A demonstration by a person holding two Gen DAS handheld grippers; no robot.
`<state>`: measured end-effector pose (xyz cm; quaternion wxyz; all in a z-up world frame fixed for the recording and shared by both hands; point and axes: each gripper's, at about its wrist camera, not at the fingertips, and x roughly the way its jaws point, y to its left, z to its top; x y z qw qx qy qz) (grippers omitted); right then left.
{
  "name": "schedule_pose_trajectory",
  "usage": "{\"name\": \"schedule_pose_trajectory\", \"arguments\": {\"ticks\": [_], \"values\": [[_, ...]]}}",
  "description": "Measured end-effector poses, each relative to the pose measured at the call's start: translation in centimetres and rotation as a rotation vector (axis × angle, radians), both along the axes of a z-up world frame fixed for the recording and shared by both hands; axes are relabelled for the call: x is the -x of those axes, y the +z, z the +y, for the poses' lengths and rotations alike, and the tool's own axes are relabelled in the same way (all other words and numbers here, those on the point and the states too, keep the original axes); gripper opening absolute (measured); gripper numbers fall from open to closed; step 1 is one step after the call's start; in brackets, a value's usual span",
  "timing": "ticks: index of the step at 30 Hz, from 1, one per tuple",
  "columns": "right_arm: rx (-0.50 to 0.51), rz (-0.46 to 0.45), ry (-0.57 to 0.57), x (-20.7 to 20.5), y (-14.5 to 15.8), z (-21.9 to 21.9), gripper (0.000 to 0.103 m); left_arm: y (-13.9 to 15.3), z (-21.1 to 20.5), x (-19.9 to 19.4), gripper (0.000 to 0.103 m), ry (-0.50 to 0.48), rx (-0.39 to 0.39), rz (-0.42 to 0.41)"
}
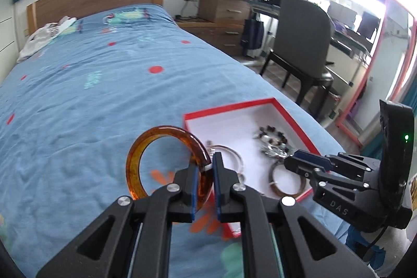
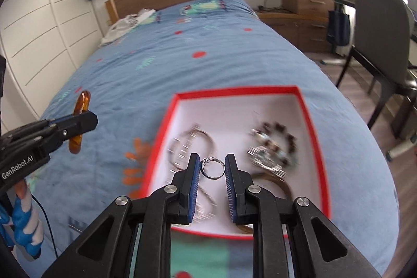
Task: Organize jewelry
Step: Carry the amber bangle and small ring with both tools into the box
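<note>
"GenRobot.AI" on left tool [image 2: 78, 125], "DAS" on right tool [image 1: 299, 159].

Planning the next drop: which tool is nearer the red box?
Right. The right tool, gripping a ring, is over the red box; the left tool, gripping a bangle, is beside it.

One amber bangle [image 1: 166, 160], left of centre in the left wrist view. One silver ring [image 2: 213, 168], at centre of the right wrist view. One red box [image 2: 310, 119], lower centre there. Inside it: one beaded bracelet [image 2: 282, 137] at upper right, one brown bangle [image 1: 288, 180] at lower right; the blurred silver pieces [image 2: 191, 145] at left cannot be counted. Two grippers [image 1: 204, 166] [image 2: 212, 168]. One bed [image 1: 78, 95]. One chair [image 1: 302, 43], upper right.
</note>
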<state>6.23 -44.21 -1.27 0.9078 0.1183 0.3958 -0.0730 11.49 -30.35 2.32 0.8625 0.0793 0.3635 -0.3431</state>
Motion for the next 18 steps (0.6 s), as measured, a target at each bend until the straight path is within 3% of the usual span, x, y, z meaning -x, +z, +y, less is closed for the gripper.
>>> {"name": "schedule_pose_trajectory", "arguments": {"ticks": [7,18], "values": [[-0.007,0.078,-0.001,0.1,-3.4,-3.1,0.020,-4.2,-6.4,0.7,0.009,-0.083,-0.070,0.052],[0.035,0.179,0.155,-0.5,-5.7,-3.2,0.020,-8.3,-8.7,0.9,0.010,-0.138,-0.169,0.066]]}}
